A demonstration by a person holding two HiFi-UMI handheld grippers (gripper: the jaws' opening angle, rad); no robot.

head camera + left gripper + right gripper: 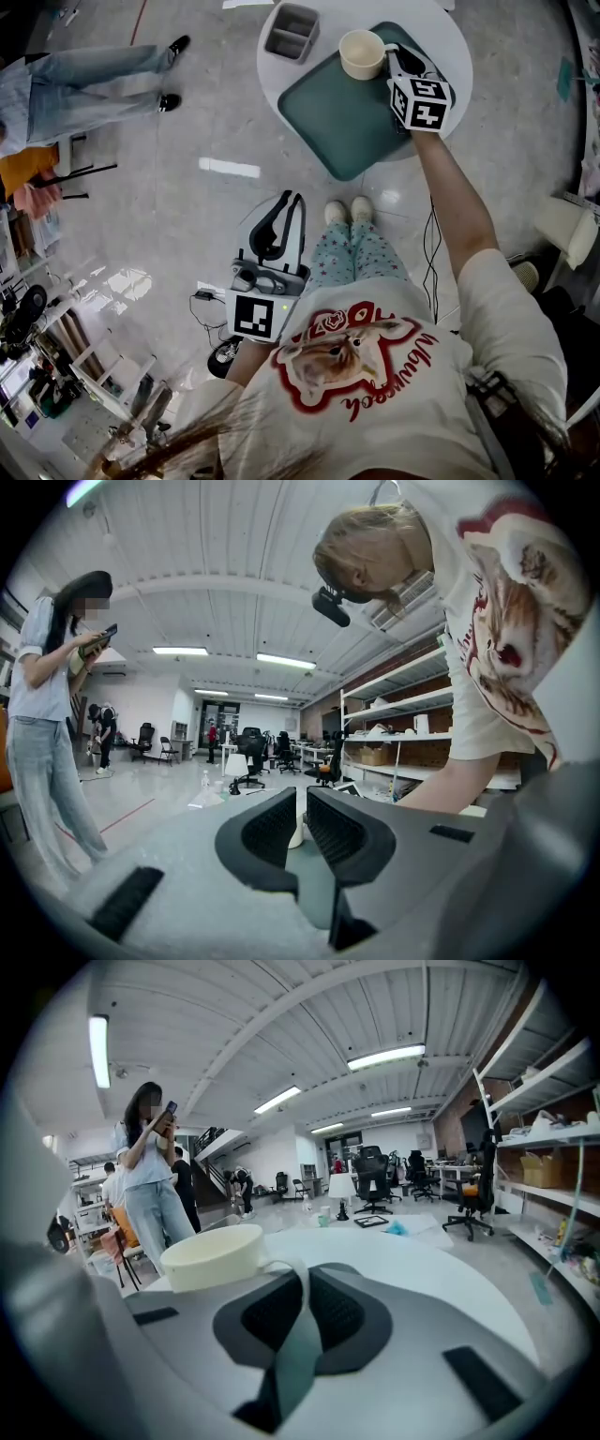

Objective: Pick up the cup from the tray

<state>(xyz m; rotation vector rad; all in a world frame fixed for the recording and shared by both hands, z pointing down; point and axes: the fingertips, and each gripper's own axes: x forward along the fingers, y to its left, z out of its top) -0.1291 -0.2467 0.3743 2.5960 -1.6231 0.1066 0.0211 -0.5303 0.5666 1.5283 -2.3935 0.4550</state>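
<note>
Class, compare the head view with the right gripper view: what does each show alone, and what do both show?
Only the head view: the left gripper, held low away from the white table, and the person's feet. Only the right gripper view: ceiling lights, shelves, and the right gripper closed on the handle of the cup. Both: the cup and the table.

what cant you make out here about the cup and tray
- Whether the cup has left the tray: in the right gripper view the right gripper itself covers the cup's base, and the head view looks from above.
- The cup's contents: too small in the head view, and the right gripper view shows only its outer wall.
- The tray's right edge: in the head view it is under the right gripper.
</note>
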